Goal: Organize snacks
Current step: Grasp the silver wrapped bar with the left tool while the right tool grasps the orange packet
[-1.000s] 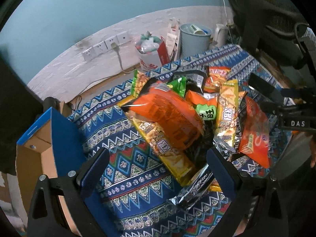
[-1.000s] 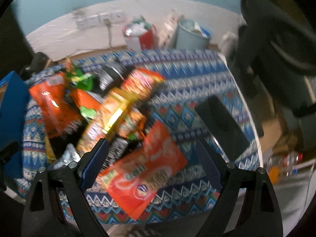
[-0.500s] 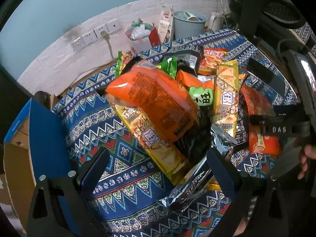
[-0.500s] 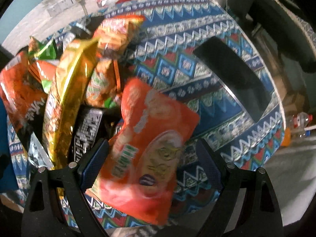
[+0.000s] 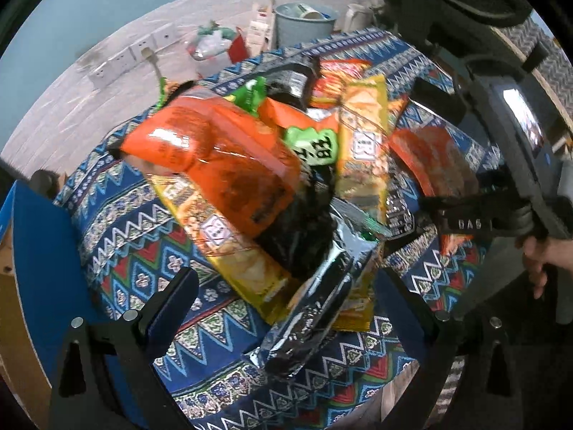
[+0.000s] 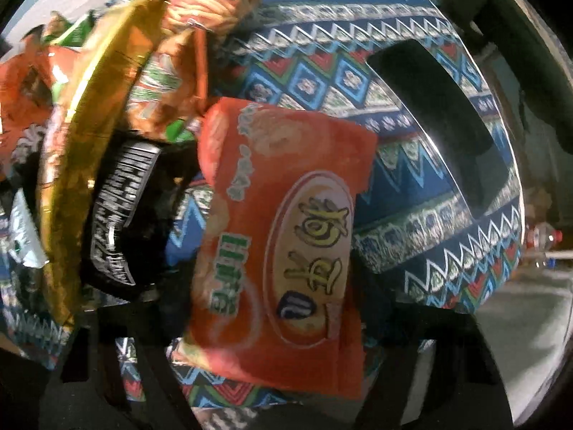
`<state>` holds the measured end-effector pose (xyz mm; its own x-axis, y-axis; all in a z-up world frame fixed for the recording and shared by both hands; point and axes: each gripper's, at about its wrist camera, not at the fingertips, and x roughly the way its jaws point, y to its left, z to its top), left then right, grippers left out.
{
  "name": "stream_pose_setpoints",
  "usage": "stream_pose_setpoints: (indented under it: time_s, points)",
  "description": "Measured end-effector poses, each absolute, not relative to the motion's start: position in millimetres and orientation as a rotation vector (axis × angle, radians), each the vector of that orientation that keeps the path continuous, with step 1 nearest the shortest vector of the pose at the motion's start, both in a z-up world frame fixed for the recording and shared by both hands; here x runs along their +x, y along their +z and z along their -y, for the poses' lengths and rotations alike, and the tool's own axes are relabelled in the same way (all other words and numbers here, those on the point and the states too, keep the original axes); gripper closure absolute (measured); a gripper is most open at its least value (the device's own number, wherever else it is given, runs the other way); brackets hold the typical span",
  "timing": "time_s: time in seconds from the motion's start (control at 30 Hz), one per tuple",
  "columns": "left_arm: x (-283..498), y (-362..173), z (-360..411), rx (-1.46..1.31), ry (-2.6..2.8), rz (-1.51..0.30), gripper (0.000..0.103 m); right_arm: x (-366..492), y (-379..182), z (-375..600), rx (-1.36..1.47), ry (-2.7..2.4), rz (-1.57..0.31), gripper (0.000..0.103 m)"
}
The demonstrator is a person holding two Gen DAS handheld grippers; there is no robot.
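Because your right gripper [image 6: 275,322] straddles the orange noodle packet [image 6: 283,243], its jaws look spread to grasp; left gripper [image 5: 286,294] hovers wide apart.

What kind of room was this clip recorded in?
Probably a home or a small office room, not a lab. Snack bags are piled on a patterned cloth; wall sockets, a waste bin and what looks like a kettle sit behind.
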<state>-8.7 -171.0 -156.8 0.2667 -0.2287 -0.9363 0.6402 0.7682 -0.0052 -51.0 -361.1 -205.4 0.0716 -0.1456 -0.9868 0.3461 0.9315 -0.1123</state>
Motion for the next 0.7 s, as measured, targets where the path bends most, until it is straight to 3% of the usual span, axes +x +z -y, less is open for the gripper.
stream_pose_setpoints:
  time_s: [0.1,0.13,0.2,0.23,0.3,0.43,0.63,0.7]
  points:
    - [-12,-165,177,0.454,-0.631,-1.166,0.003,-48,-203,363,0.166,-0.360,-1.441,0.048]
    - [-13,-168,178,0.468,-0.636,-1.168,0.003,-47,-198,364,0.160,-0.362,-1.434,0.058]
    - [-14,-173,181,0.486,-0.648,-1.168,0.005,-48,-190,364,0.142,-0.375,-1.407,0.058]
    - [-15,-175,182,0.494,-0.649,-1.169,0.008,-48,-187,365,0.138,-0.376,-1.397,0.058]
    - [-13,-183,185,0.509,-0.645,-1.188,0.026,-49,-180,365,0.138,-0.375,-1.376,0.058]
    - [-11,-191,182,0.460,-0.667,-1.213,0.035,-48,-168,366,0.190,-0.357,-1.348,0.058]
    - [-10,-192,180,0.392,-0.728,-1.248,0.065,-53,-153,372,0.219,-0.339,-1.315,0.058]
    - [-13,-191,181,0.410,-0.733,-1.240,0.068,-54,-147,369,0.209,-0.332,-1.300,0.058]
